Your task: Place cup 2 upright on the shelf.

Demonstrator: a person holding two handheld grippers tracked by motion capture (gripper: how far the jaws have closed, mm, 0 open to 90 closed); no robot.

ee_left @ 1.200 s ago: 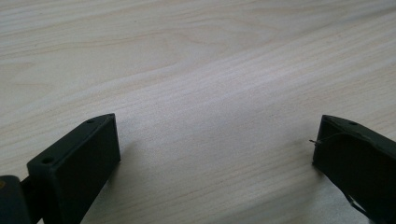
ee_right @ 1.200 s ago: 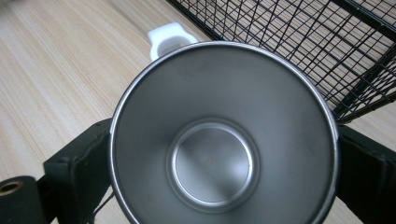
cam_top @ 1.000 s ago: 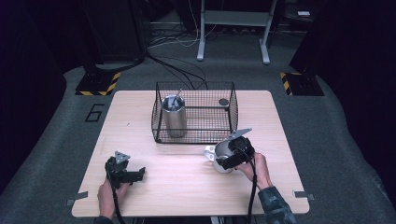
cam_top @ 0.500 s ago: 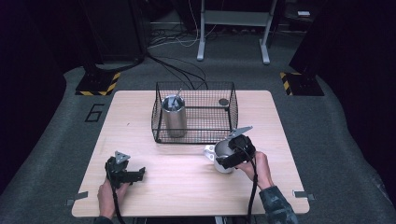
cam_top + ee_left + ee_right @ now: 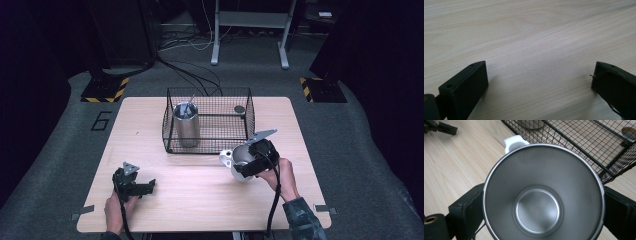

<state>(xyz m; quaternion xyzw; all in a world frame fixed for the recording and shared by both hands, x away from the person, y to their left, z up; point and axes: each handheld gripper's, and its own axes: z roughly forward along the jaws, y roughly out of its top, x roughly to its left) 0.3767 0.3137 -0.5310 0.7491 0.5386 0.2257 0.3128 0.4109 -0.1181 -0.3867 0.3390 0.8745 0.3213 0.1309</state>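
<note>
just beside the wire basket (image 5: pixel 207 120), right gripper (image 5: pixel 252 159) clamps cup (image 5: pixel 541 192)

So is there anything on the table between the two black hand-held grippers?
No. In the high view, bare light wooden table separates the left gripper, open and empty, from the right gripper, shut on a shiny steel cup.

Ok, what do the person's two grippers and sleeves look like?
Both the left gripper and the right gripper are black, with blocky black tongs. Each carries a grey three-cornered plate and trails a black cable. A dark mottled sleeve covers the right forearm.
</note>
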